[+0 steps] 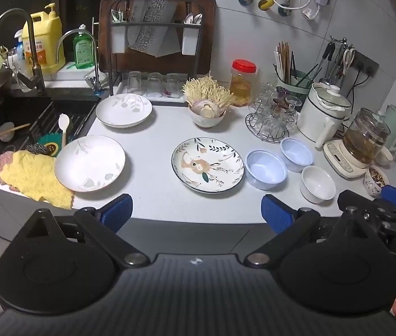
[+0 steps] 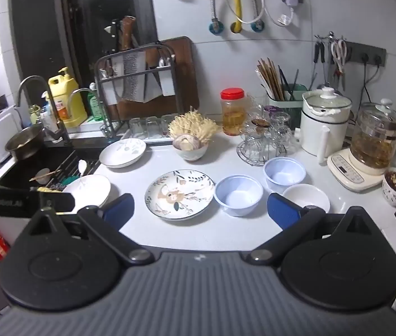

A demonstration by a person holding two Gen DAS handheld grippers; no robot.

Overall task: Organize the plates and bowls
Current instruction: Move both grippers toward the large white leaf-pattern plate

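Kitchen counter point(image 1: 153, 128) held floral plate point(image 1: 207, 164) dead ahead of both grippers; left gripper point(image 1: 196, 213) and right gripper point(image 2: 200, 211) spread wide, empty; blue bowls point(image 2: 238, 194) nearer right.

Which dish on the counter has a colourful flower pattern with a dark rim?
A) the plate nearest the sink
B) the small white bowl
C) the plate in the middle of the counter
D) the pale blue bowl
C: the middle plate shows painted flowers and leaves inside a dark rim.
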